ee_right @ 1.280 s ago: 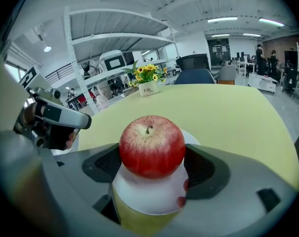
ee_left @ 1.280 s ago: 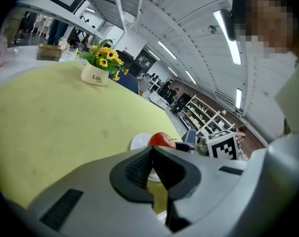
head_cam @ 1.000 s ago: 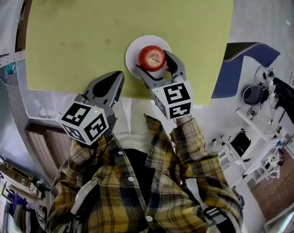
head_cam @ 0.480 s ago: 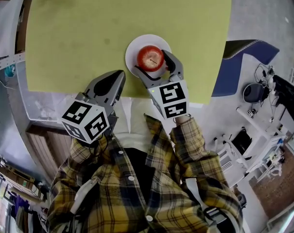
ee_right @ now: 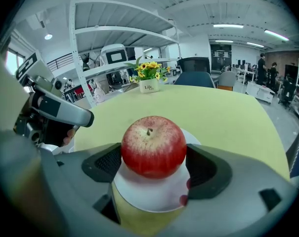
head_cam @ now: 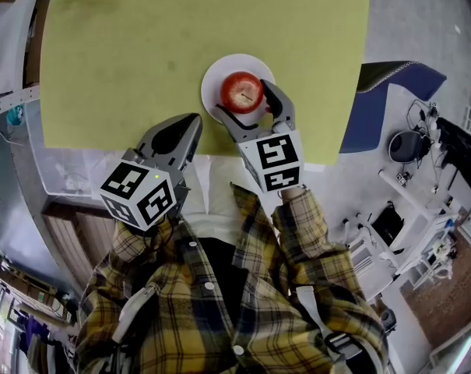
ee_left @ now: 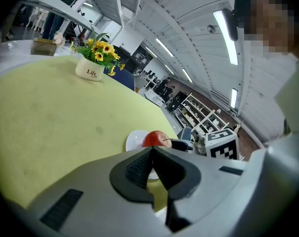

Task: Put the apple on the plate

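A red apple [head_cam: 242,91] is over the small white plate [head_cam: 210,84] near the front edge of the yellow-green table [head_cam: 126,53]. My right gripper [head_cam: 245,98] is shut on the apple, one pad against each side. In the right gripper view the apple [ee_right: 153,144] sits low over the plate [ee_right: 149,199]; whether it touches the plate I cannot tell. My left gripper [head_cam: 191,120] hovers shut at the table's front edge, left of the plate, with nothing in it. The left gripper view shows its jaws [ee_left: 152,150] closed together, with the apple [ee_left: 155,138] and plate [ee_left: 134,141] beyond.
A white pot of yellow flowers [ee_left: 92,72] stands at the far side of the table. A blue chair [head_cam: 387,100] is beside the table's right edge. Office clutter and cables lie on the floor at right.
The right gripper and apple have barely shifted over the plate. The left gripper has stayed put.
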`<state>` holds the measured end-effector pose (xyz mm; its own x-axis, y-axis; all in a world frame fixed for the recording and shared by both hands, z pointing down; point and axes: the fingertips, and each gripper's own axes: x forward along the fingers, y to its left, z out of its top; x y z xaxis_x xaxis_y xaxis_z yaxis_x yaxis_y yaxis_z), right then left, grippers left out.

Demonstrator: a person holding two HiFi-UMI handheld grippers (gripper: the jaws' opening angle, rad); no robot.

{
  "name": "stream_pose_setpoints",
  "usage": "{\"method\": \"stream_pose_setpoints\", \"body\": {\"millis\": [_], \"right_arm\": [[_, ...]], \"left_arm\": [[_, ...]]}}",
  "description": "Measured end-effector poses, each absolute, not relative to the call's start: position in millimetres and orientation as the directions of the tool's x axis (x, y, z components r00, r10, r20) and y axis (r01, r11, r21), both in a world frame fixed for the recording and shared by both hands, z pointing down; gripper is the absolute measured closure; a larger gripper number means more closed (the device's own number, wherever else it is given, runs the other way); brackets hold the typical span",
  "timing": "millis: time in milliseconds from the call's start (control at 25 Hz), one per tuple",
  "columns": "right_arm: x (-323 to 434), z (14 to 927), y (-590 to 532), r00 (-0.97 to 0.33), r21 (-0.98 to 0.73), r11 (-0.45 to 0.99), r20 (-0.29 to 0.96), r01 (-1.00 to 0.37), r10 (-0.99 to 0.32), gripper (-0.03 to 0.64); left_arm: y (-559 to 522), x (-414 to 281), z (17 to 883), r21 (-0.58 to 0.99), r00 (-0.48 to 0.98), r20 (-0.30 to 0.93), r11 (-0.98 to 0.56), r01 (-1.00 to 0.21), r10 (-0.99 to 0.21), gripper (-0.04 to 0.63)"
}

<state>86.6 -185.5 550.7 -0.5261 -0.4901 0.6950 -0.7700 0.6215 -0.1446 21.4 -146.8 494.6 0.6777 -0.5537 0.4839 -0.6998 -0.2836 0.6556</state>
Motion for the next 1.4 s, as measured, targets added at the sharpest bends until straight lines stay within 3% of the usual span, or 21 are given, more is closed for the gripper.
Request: {"method": "stream_pose_setpoints", "body": {"millis": [840, 1200, 1320, 1400], "right_arm": [[93, 515, -186, -0.500, -0.124, 0.569, 0.650, -0.813, -0.572, 0.236], [99, 456, -184, -0.530, -0.153, 0.549, 0.558, -0.822, -0.638, 0.239], [104, 427, -186, -0.520, -0.138, 0.531, 0.509, -0.836, -0.686, 0.315], [106, 409, -188, -0.516, -0.132, 0.523, 0.476, -0.842, -0.712, 0.327]], "left_arm": [[-147, 18, 477, 0.647, 0.682, 0.455, -0.314, -0.695, -0.572, 0.588], [-155, 18, 442, 0.627, 0.681, 0.410, -0.355, -0.694, -0.607, 0.588], [-158, 19, 424, 0.615, 0.682, 0.389, -0.376, -0.693, -0.619, 0.588], [-162, 20, 412, 0.604, 0.684, 0.370, -0.396, -0.691, -0.629, 0.588]]}}
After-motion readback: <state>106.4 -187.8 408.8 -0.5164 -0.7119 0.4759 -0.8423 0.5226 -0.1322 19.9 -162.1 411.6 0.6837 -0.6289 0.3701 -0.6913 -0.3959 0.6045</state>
